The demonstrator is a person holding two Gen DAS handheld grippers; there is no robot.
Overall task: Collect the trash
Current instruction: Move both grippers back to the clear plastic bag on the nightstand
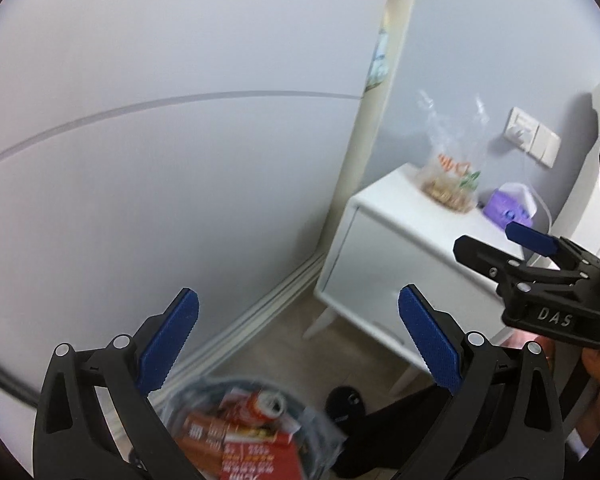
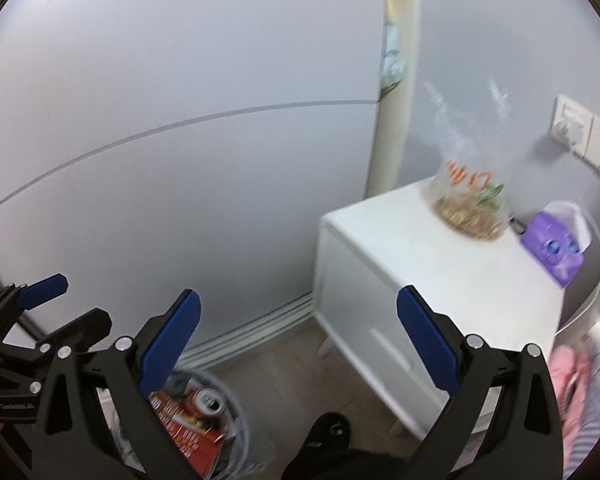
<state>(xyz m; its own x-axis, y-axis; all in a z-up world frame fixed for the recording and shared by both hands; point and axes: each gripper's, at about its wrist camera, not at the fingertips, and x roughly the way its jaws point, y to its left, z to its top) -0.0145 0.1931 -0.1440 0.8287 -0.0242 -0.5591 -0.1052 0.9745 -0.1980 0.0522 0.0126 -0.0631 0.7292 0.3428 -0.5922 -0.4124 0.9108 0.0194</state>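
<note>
1. Between the blue pads of the left gripper (image 1: 298, 340): nothing. Jaws spread wide, empty, pointing toward the wall and the floor corner.
2. Right gripper (image 2: 298, 340): same state, jaws wide apart, nothing held. It sits just to the right of the left one; each shows at the edge of the other's view.
3. Directly below and just ahead of both grippers: trash bin (image 1: 244, 432) on the floor, lined with a clear bag. Inside it: a red drink can (image 1: 266, 402) lying top-up, plus red printed packaging (image 1: 256, 460). So part of the trash is already in, judging by the contents.
4. Ahead and to the right of the grippers, well apart from them: white nightstand (image 2: 400, 264) on slanted legs, against the wall.
5. On the nightstand top, far side: clear plastic bag (image 2: 470, 200) with brownish scraps at the bottom and orange/green print, upper part standing up loosely. Looks like the likeliest piece of trash left, but that is a judgement.
6. Just beside that bag, further right: purple tissue box (image 2: 554, 250); probably not trash. A white cable runs near it.
7. Wall socket plate (image 2: 580, 136) above the nightstand.
8. Dark slipper (image 2: 326, 434) on the floor between bin and nightstand.
9. Progress estimate: mid-task. Bin partly filled, both grippers free, bag on the nightstand not yet collected. Frames are motion-blurred, so small litter elsewhere cannot be ruled out.
</note>
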